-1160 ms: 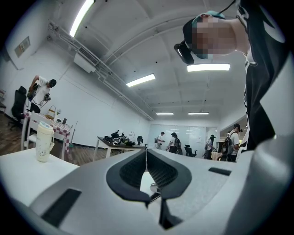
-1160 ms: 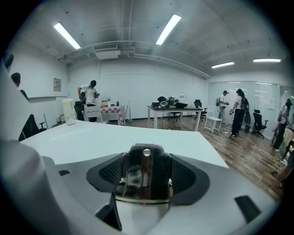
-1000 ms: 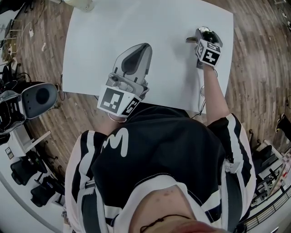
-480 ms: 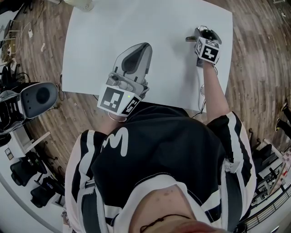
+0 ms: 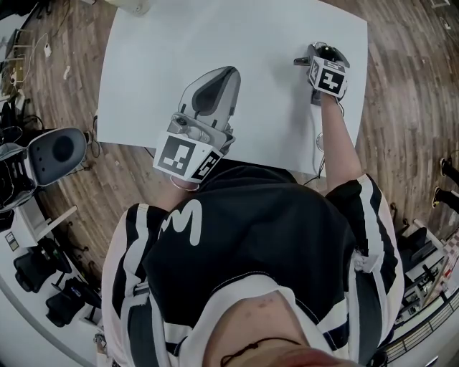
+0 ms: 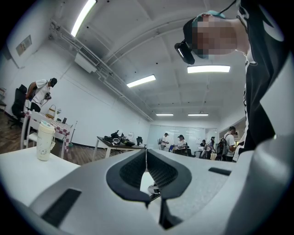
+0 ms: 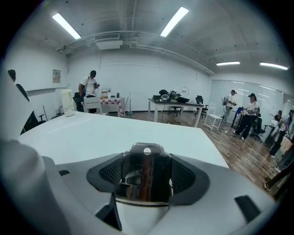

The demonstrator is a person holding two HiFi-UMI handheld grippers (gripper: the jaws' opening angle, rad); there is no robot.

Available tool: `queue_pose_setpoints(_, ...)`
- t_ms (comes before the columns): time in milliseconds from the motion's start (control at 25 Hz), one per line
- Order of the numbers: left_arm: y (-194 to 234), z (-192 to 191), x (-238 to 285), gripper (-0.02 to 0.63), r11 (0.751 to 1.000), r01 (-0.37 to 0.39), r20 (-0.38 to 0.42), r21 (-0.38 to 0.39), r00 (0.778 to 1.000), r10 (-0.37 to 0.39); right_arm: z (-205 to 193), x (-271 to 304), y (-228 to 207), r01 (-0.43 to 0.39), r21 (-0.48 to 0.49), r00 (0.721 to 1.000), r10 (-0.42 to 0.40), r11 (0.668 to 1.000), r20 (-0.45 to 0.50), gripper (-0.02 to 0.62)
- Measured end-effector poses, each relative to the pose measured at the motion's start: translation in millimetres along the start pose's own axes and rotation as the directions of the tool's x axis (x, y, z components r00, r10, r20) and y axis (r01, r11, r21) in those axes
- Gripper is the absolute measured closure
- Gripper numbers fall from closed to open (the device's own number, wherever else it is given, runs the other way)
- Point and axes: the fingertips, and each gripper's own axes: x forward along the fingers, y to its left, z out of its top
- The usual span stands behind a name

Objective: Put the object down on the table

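Note:
My right gripper point(image 5: 320, 50) is over the far right part of the white table point(image 5: 172, 50), shut on a dark glossy object point(image 5: 328, 51). The right gripper view shows that object point(image 7: 143, 176) clamped between the black pads of the gripper point(image 7: 144, 153), with the tabletop point(image 7: 92, 133) stretching away beyond it. Whether the object touches the table is hidden. The left gripper point(image 5: 226, 73) lies near the table's front edge, pointing away from me. Its jaws meet with nothing between them in the left gripper view point(image 6: 146, 155).
A pale cup point(image 5: 133, 7) stands at the table's far left corner, also seen as the cup point(image 6: 45, 140). A grey-and-black device point(image 5: 57, 154) and other gear sit on the wooden floor to the left. The table's right edge point(image 5: 362, 64) is close to the right gripper.
The right gripper with the dark object has shifted very slightly. The left gripper has not moved.

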Motion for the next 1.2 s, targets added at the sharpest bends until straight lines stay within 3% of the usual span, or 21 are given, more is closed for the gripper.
queue_pose_setpoints(1200,-0.5,5.3,-0.7,0.595,1.000,-0.001,0.013,0.002,1.000,0.001,0.0,4.1,-3.8,0.021,-0.019,0.998,-0.022,1.000,-0.065,0.293)
